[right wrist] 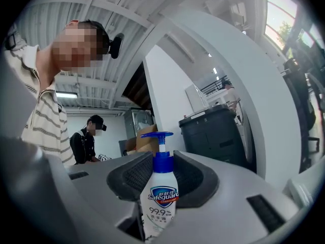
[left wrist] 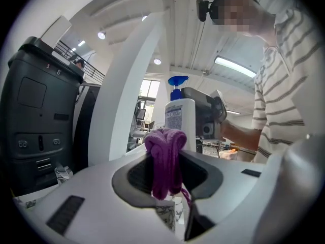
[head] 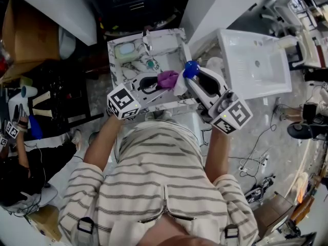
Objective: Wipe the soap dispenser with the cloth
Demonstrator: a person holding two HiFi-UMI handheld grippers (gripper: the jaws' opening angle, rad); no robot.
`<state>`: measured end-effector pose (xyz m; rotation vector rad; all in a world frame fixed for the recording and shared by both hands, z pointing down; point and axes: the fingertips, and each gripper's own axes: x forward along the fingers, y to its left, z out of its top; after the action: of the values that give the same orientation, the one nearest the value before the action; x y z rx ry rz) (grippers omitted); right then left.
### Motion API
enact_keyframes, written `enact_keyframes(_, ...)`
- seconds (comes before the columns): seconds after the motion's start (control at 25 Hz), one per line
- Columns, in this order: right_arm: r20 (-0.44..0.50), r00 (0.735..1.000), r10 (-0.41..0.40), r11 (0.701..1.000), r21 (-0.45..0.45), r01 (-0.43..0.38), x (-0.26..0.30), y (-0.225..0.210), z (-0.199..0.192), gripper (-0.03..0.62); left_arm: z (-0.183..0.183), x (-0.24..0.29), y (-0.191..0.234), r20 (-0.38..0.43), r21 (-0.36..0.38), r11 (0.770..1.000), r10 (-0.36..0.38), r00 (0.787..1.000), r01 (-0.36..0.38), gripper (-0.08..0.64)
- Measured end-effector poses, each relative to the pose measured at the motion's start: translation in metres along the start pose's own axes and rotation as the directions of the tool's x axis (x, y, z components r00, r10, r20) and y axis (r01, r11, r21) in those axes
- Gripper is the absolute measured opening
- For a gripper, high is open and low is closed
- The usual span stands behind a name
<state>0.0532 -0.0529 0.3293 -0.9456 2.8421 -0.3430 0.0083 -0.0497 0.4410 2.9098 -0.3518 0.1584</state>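
Observation:
The soap dispenser (right wrist: 160, 200) is a white bottle with a blue pump. It stands upright between the jaws of my right gripper (right wrist: 161, 187), which is shut on it. In the head view its blue pump (head: 190, 69) shows over the marble tray (head: 117, 65), with the right gripper (head: 193, 80) coming in from the right. My left gripper (head: 155, 82) is shut on a bunched purple cloth (head: 167, 79). The cloth (left wrist: 165, 154) sits right next to the dispenser (left wrist: 180, 120); I cannot tell whether they touch.
The marble-patterned tray holds a pale green dish (head: 125, 49). A white sink basin (head: 256, 63) stands to the right. A black bin (left wrist: 35, 116) is at the left. Another person (right wrist: 87, 139) stands farther off. Cables (head: 253, 160) lie on the floor.

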Motion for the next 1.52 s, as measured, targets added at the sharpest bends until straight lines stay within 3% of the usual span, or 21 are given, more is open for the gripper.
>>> enact_keyframes(0.4,-0.023,0.993,-0.114,0.993,-0.030,0.114,0.005,-0.012,-0.013,0.137,0.030,-0.007,0.006,0.077,0.019,0.996,0.086,0.993,-0.087,0.123)
enact_keyframes(0.68,-0.032,0.977,-0.211,0.977,-0.040,0.210,0.009,-0.034,-0.029,0.137,0.047,-0.014,0.021,0.135,-0.003,0.985,0.169,0.976,-0.170,0.124)
enact_keyframes(0.96,-0.071,0.944,-0.321,0.946,-0.076,0.316,0.017,-0.065,-0.060,0.137,0.032,-0.022,0.045,0.090,0.004,0.946,0.323,0.942,-0.324,0.124)
enact_keyframes(1.52,-0.148,0.904,-0.402,0.915,-0.091,0.392,0.055,-0.138,-0.126,0.135,0.010,-0.019,0.084,0.050,-0.064,0.894,0.446,0.894,-0.443,0.124)
